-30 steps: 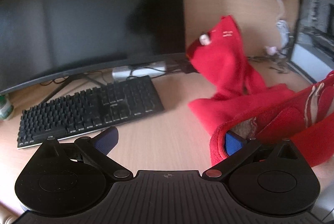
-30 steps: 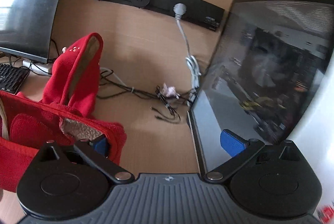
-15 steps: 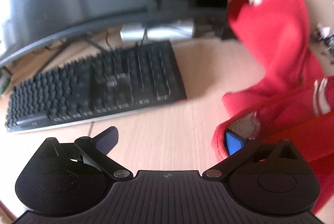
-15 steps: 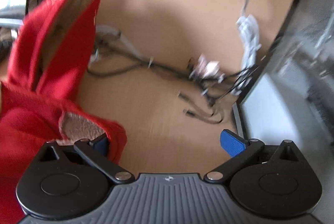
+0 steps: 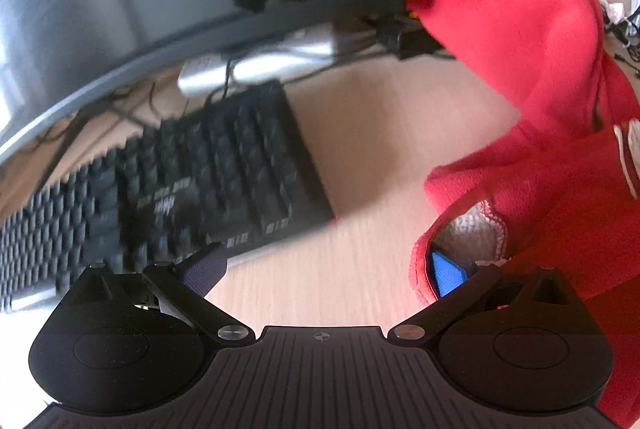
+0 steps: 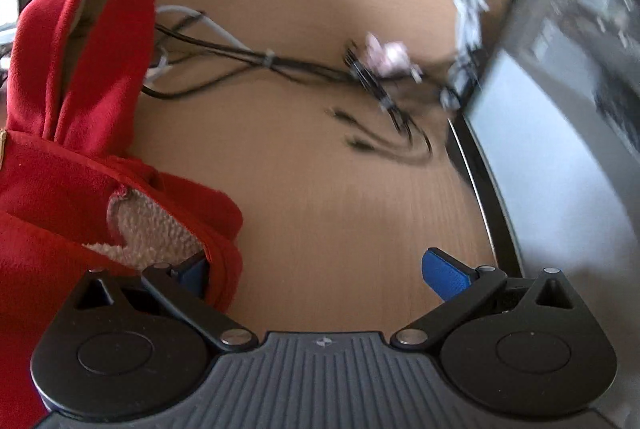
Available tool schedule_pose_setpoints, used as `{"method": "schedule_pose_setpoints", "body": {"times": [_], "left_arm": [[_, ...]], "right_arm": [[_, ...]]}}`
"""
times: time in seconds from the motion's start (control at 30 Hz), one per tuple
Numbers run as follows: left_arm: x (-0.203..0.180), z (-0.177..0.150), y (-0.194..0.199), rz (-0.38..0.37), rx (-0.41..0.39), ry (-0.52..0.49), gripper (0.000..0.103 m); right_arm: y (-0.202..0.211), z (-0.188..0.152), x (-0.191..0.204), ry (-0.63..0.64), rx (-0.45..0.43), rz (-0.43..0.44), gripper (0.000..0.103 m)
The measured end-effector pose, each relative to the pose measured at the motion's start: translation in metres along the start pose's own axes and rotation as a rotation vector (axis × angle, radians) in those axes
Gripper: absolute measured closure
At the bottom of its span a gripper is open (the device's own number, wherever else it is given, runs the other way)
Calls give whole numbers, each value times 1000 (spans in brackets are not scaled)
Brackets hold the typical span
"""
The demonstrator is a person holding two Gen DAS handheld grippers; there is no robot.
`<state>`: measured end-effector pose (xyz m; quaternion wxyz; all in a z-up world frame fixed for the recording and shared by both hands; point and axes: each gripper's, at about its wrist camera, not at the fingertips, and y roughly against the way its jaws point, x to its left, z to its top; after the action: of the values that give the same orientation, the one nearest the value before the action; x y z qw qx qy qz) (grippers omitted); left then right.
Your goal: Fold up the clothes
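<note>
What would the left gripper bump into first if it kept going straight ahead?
Probably the bare desk, since the left gripper points down at it between the keyboard and the red garment. The picture is blurred, so depth is uncertain.

Both views have tipped downward toward the desk (image 6: pixel 320 213), now motion-blurred.

Your left gripper (image 5: pixel 326 271) is spread wide, its right blue pad (image 5: pixel 447 275) tucked inside red fabric; your right gripper (image 6: pixel 316 269) is likewise spread wide, its left pad (image 6: pixel 195 271) half hidden by cloth, the right pad bare.
</note>
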<state>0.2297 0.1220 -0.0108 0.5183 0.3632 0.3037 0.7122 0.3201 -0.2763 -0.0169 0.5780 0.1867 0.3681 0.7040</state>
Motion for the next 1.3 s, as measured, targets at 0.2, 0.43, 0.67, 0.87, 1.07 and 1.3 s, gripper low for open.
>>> {"method": "schedule_pose_setpoints", "body": {"times": [0.2, 0.43, 0.67, 0.87, 1.07, 1.3], "left_arm": [[-2, 3, -4, -22, -6, -8, 0], [41, 2, 33, -314, -31, 158, 0], [69, -7, 88, -442, -205, 234, 0], [32, -31, 94, -557, -169, 2, 0], [-20, -4, 59, -154, -212, -97, 0], [11, 2, 45, 57, -207, 45, 0]], "right_arm": [[6, -1, 6, -6, -9, -37, 0], [42, 20, -2, -22, -53, 112, 0], [98, 23, -9, -36, -165, 230, 0], [115, 6, 2, 75, -163, 226, 0], [75, 18, 26, 59, -166, 11, 0], [34, 7, 9, -1, -74, -264, 0]]}}
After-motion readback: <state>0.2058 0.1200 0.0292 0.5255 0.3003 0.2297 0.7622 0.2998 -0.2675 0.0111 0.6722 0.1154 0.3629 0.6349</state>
